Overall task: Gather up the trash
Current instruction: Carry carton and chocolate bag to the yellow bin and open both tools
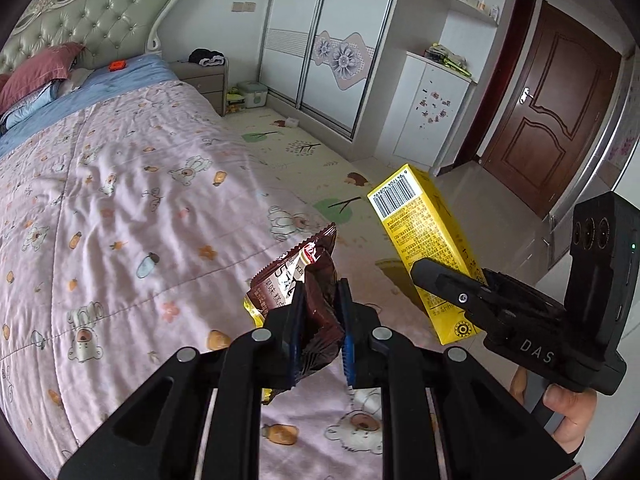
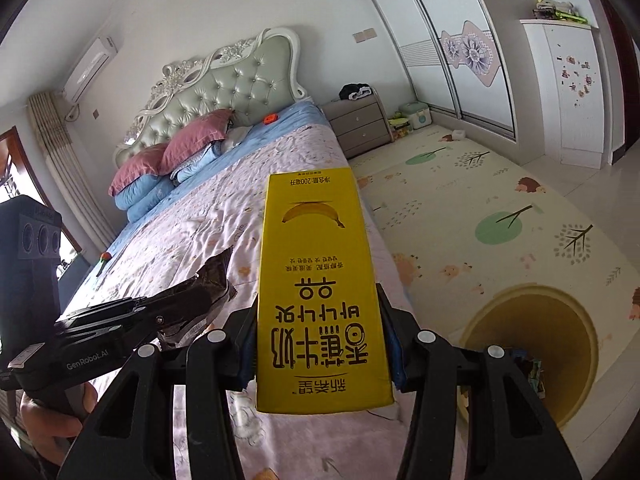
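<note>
Left hand-held gripper (image 1: 320, 312), lower centre of the left wrist view, pinches a crumpled brown snack wrapper (image 1: 304, 280) above the pink bed quilt (image 1: 120, 200). Right hand-held gripper (image 2: 320, 344) clamps a yellow banana milk carton (image 2: 320, 300), centre of the right wrist view, printed face upside down. A yellow trash bin (image 2: 560, 344) stands on the play mat (image 2: 480, 208), lower right.

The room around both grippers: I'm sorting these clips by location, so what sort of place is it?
A bedroom in a home, most likely. A bed with a tufted headboard and pillows fills much of both views, a sliding-door wardrobe lines the far wall, and a nightstand sits by the bed.
</note>
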